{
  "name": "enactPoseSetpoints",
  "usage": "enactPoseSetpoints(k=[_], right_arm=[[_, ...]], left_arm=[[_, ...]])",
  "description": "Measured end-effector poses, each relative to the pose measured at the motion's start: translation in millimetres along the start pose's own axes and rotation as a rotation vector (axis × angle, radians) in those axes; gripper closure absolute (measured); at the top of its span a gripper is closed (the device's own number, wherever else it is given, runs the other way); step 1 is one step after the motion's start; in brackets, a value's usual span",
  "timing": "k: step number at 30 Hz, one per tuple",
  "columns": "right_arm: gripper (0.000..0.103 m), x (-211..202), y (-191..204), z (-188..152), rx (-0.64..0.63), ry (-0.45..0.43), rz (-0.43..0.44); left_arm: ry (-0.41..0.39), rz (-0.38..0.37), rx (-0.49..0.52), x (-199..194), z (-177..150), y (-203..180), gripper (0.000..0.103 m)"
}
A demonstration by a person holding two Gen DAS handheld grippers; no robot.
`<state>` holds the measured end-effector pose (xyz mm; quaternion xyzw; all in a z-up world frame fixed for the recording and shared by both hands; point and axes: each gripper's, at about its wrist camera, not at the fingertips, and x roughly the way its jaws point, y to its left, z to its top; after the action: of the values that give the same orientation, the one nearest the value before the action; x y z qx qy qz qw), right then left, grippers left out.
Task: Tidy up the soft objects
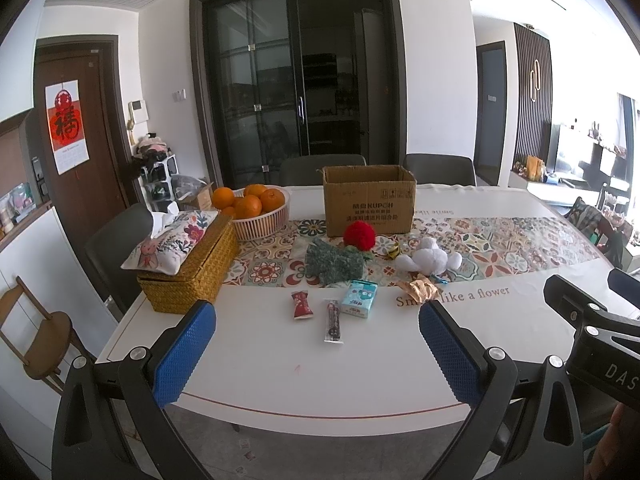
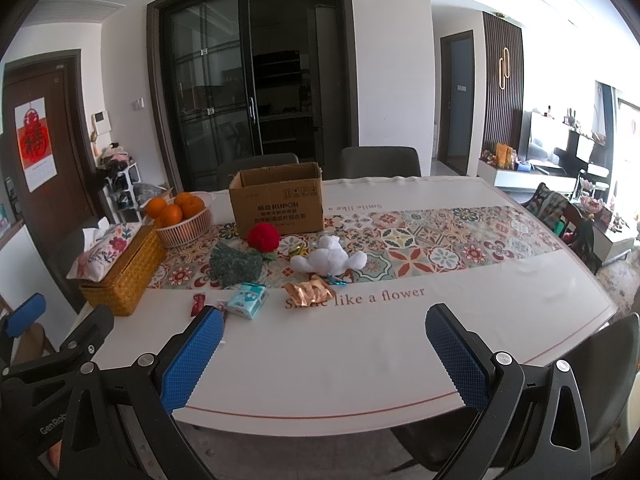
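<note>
You get bright daylight from the windows [image 2: 624,128] on the right, blown out there. The table [image 1: 280,360] top shows soft glare and faint shadows. Both fisheye views bend heavily at dark, vignetted corners; centres stay sharp.

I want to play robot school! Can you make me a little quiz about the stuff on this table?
1. True or false: the cardboard box is open at the top.
2. Which toy lies nearest the box? A) red pompom B) white plush toy C) green knitted toy
3. What fruit fills the white basket?

Key:
1. True.
2. A.
3. Oranges.
</note>
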<state>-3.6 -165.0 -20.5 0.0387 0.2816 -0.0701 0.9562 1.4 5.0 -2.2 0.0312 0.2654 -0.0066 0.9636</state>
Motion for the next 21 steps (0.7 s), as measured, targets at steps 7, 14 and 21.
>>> enactPoseSetpoints(k=[7,14,21], right_arm=[[0.000,11,-10,-1,0.041,0.024,-0.011],[0.000,36,-25,-2,0.098,0.072,0.001],[0.001,60,-26,3,0.084,0.088,0.033]], left_arm=[[0.015,0.003,0.017,7,-4,-4,0.000],[0.043,-0.008,0.040,29,1,-17,0.000],[0.057,-0.006,0.082,48,6,-29,0.000]])
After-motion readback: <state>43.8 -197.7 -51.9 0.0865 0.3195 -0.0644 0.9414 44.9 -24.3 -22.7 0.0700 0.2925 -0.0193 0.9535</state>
